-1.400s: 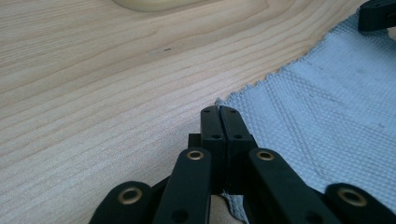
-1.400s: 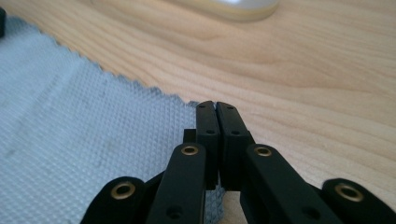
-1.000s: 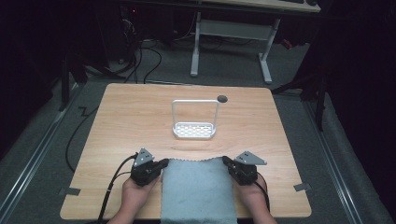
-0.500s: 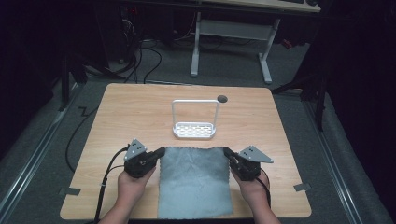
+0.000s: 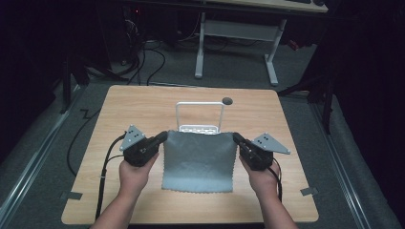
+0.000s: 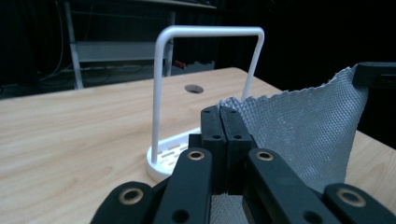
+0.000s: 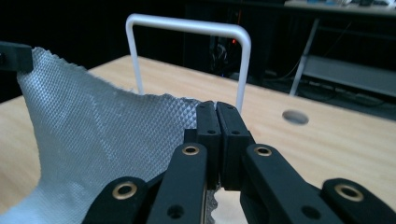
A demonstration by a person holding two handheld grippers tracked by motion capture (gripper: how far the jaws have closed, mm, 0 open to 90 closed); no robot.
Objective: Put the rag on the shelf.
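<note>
1. Moved: the grey waffle-textured square cloth [image 5: 199, 161] now sits farther from the table's near edge than half a second ago, and its far edge is lifted rather than flat. The left gripper [image 5: 164, 137] and right gripper [image 5: 236, 138] have advanced with it.
2. Unmoved: the white wire-frame rack with a slotted oval base [image 5: 199, 118], standing at mid-table, near the far edge's round hole [image 5: 227, 101].
3. Jaws: each pair is pressed together, pinching one far corner of the cloth; the left gripper view and right gripper view both confirm this.
4. Location: the cloth's near edge rests on the light wooden table [image 5: 119, 105]; its far edge hangs just before the rack.
5. Risk: thin corner grips may slip if the hands spread and overtighten the cloth.
6. Risk: carried low, the cloth could snag the rack's hoop and tip or drag it.
</note>
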